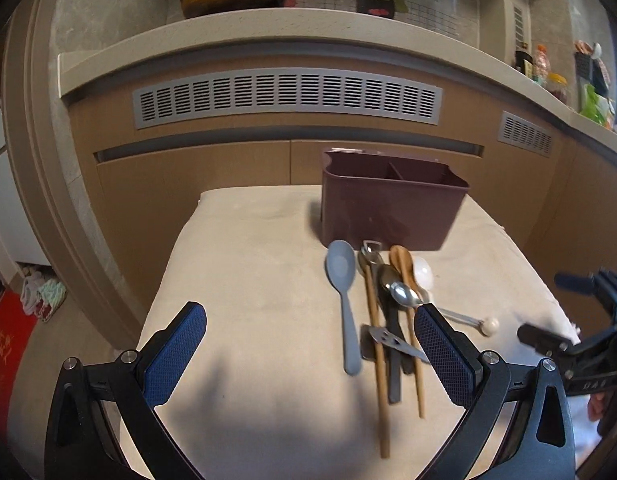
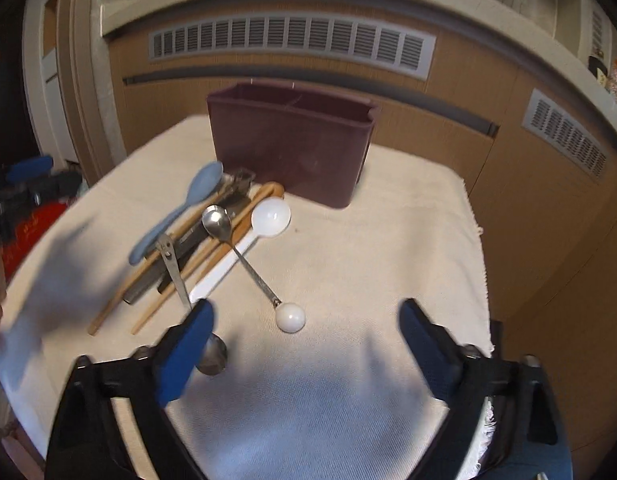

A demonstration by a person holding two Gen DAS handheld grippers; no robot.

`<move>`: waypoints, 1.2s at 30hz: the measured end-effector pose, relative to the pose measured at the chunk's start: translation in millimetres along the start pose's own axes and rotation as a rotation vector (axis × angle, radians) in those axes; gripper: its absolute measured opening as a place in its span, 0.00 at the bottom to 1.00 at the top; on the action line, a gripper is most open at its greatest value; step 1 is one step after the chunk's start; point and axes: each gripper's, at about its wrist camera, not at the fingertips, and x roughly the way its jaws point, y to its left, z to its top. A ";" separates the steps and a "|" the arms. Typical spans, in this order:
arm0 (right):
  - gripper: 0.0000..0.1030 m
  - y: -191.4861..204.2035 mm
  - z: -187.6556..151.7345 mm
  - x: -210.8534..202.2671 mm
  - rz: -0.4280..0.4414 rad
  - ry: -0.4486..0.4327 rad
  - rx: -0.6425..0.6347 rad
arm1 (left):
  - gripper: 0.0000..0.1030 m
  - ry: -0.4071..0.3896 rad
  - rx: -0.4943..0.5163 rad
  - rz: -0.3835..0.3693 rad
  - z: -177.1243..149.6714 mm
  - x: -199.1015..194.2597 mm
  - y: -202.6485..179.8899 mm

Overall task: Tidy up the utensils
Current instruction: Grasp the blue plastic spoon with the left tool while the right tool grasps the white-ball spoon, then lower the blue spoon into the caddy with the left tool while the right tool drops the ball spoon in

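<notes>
Your left gripper (image 1: 310,350) and right gripper (image 2: 306,334) both had jaws spread wide, gripping nothing. The utensil pile (image 2: 212,232) lay on the cloth (image 2: 368,264), just in front of the brown organizer (image 2: 288,144); the blue spoon (image 1: 342,280) sat at its left edge.

Left gripper (image 1: 310,334): black plastic frame, silver round screws, blue mesh-textured finger pads (image 1: 176,354).
Right gripper (image 2: 306,336): black frame, matching blue pads (image 2: 186,354), dark rounded screws.
Markings: pale lettering, illegible.
</notes>
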 end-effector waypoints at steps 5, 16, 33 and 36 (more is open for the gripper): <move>0.47 -0.1 -6.0 30.4 0.039 0.081 0.013 | 1.00 0.023 -0.061 -0.007 6.8 23.7 17.0; 0.19 6.0 1.7 37.3 0.015 0.050 -0.064 | 0.99 0.125 -0.078 -0.034 -9.6 56.7 18.6; 0.19 -58.0 60.9 -24.2 -0.076 -0.178 0.058 | 0.70 0.307 0.037 -0.136 35.4 145.3 -27.7; 0.19 -59.4 62.2 -23.5 -0.065 -0.183 0.068 | 0.66 0.317 0.073 -0.093 38.8 162.0 -37.1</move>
